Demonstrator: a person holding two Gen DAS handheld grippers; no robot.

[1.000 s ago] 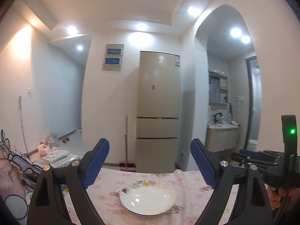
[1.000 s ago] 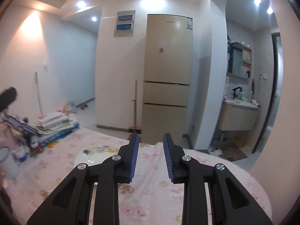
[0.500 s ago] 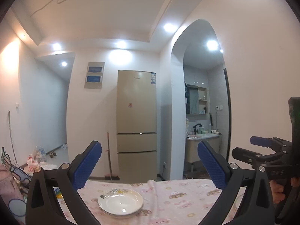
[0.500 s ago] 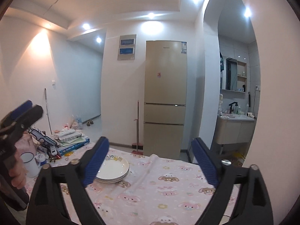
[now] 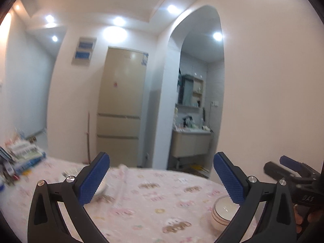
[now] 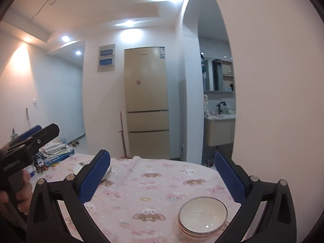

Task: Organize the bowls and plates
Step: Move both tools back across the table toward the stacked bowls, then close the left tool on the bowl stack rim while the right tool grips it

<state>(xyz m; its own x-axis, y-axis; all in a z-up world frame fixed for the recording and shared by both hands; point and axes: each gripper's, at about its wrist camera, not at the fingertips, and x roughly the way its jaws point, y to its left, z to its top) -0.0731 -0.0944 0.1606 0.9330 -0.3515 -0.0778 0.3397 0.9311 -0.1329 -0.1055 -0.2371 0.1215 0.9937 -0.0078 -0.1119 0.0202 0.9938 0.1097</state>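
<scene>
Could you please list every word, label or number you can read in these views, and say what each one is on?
"GenRobot.AI": on the left gripper body, right wrist view.
Fridge top lettering and corner sticker: too small.
Book stack covers: too small.
Right gripper body marking: blurred.

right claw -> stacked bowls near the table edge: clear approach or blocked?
Probably clear. The right claw is open and empty, and the stacked bowls sit just ahead, low and towards its right finger, on bare tablecloth. Nothing stands between; the plates are off to the left.
</scene>
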